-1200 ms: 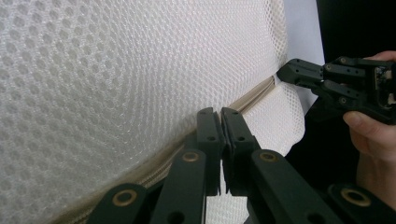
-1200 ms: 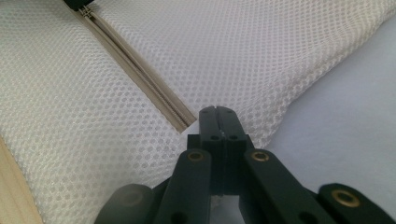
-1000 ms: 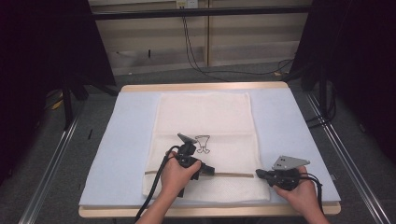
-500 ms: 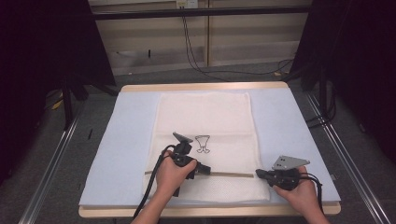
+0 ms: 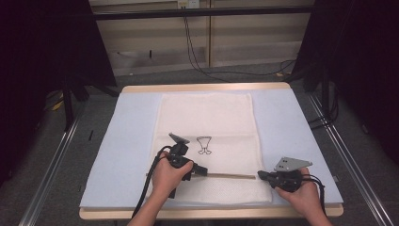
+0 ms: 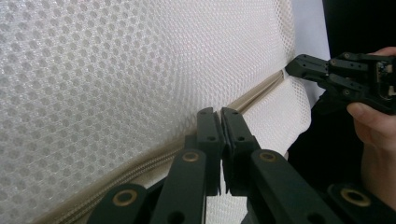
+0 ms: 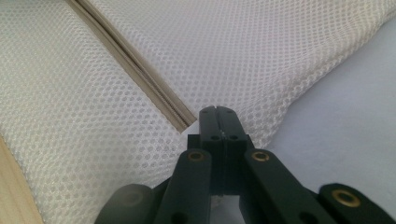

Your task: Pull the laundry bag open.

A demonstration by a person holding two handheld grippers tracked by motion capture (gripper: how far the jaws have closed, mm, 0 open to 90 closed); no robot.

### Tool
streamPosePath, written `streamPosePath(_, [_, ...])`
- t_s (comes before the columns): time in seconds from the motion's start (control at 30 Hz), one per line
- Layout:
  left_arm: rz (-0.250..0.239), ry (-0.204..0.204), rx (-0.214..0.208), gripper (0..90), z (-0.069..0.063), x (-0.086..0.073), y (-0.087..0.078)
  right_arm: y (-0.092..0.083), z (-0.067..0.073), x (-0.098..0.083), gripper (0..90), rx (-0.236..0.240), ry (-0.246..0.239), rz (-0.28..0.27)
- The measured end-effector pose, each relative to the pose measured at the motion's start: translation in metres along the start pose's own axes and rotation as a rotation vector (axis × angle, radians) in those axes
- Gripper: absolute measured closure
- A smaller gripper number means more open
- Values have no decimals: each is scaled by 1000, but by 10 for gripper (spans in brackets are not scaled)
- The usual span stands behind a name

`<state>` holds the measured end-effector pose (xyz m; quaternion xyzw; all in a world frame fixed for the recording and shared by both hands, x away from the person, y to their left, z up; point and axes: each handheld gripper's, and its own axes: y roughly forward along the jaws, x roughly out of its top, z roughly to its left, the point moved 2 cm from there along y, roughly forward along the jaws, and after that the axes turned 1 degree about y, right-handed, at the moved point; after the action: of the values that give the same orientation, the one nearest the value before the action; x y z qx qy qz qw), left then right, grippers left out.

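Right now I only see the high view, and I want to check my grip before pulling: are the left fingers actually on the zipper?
Observer: Yes. The left gripper is shut on the zipper, though its fingers hide the pull.
Operator: And what is the right one holding?
Observer: The right gripper is shut on the bag, right at the zipper's end.

High view looks down from above; gripper views (close-up) share the zipper (image 6: pixel 252 95).
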<state>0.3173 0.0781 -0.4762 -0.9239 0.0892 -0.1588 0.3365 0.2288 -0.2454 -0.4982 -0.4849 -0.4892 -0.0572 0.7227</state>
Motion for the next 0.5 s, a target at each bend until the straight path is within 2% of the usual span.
streamPosePath(0.27, [-18, -8, 5, 874, 3, -1, -7, 0, 0, 0, 900, -1, 1, -1])
streamPosePath(0.3, [-13, -16, -12, 874, 3, -1, -8, 0, 0, 0, 900, -1, 1, -1])
streamPosePath(0.33, [-19, -16, 0, 874, 4, -1, -8, 0, 0, 0, 900, -1, 1, -1])
streamPosePath(0.4, [-14, -28, -21, 874, 4, -1, -9, 0, 0, 0, 900, -1, 1, -1])
streamPosePath(0.5, [-6, -21, -17, 874, 6, -1, -10, 0, 0, 0, 900, -1, 0, -1])
